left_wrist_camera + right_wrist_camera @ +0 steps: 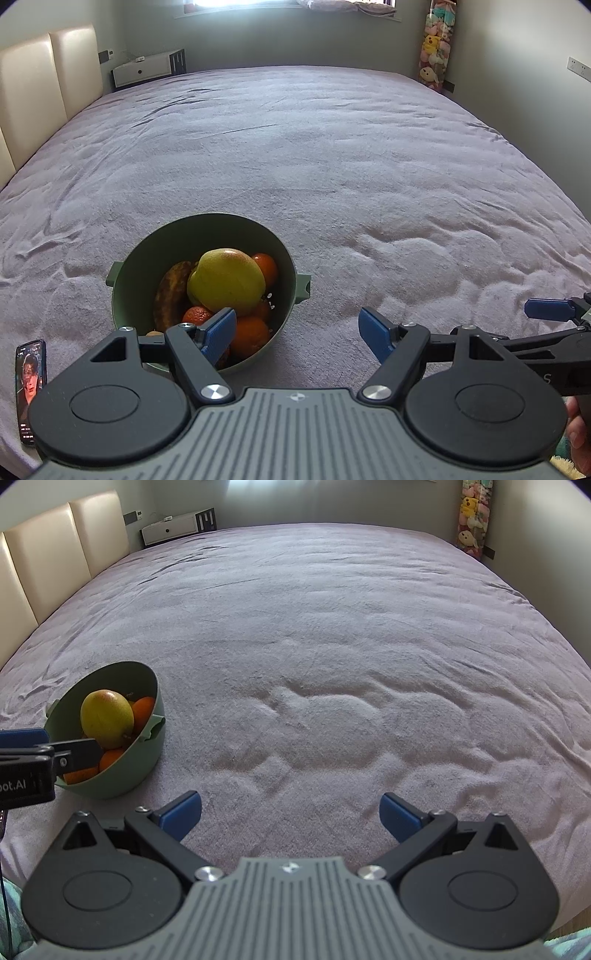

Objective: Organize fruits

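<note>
A green bowl (140, 254) with two side handles sits on the bed near the front. It holds a large yellow-green mango (225, 280), a browned banana (170, 291) and several oranges (251, 332). My left gripper (297, 330) is open and empty, its left fingertip over the bowl's near rim. The bowl also shows in the right wrist view (122, 775), at the left, with the mango (106, 718) on top. My right gripper (290, 814) is open and empty over bare blanket, to the right of the bowl. One of its blue fingers (546, 309) shows at the right of the left wrist view.
A wide lilac blanket (332, 155) covers the bed. A phone (30, 387) with a lit screen lies at the front left edge. A cream headboard (48, 74) stands at the left, a white bedside cabinet (147, 68) at the far left, a column of plush toys (436, 48) at the far right.
</note>
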A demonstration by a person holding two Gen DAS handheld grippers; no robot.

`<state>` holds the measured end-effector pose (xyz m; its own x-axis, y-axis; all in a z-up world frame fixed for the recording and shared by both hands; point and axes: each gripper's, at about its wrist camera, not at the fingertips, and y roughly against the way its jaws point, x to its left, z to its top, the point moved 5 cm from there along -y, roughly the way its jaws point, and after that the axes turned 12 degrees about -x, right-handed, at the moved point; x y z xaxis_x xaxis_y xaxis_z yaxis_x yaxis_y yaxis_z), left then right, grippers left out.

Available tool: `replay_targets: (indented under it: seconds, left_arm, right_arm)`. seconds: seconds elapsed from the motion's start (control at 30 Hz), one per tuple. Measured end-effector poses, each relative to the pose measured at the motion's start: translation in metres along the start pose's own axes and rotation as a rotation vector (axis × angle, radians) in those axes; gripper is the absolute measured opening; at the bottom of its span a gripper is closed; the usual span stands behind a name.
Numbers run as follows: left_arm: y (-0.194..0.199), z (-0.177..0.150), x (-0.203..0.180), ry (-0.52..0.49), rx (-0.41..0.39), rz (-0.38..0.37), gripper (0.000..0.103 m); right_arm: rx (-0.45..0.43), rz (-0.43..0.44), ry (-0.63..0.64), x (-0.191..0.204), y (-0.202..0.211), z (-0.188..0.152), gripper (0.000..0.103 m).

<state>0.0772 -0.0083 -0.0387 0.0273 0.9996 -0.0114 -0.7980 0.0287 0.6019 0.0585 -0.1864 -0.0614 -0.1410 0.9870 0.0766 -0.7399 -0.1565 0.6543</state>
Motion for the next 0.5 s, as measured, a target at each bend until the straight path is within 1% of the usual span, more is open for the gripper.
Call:
replay_targets:
  seconds: [0.5]
  left_arm:
    - [0.0027, 0.0014, -0.0005, -0.02, -0.018, 0.002, 0.089]
  right_arm:
    - [0.006, 0.004, 0.008, 0.0025, -0.002, -0.0013, 0.099]
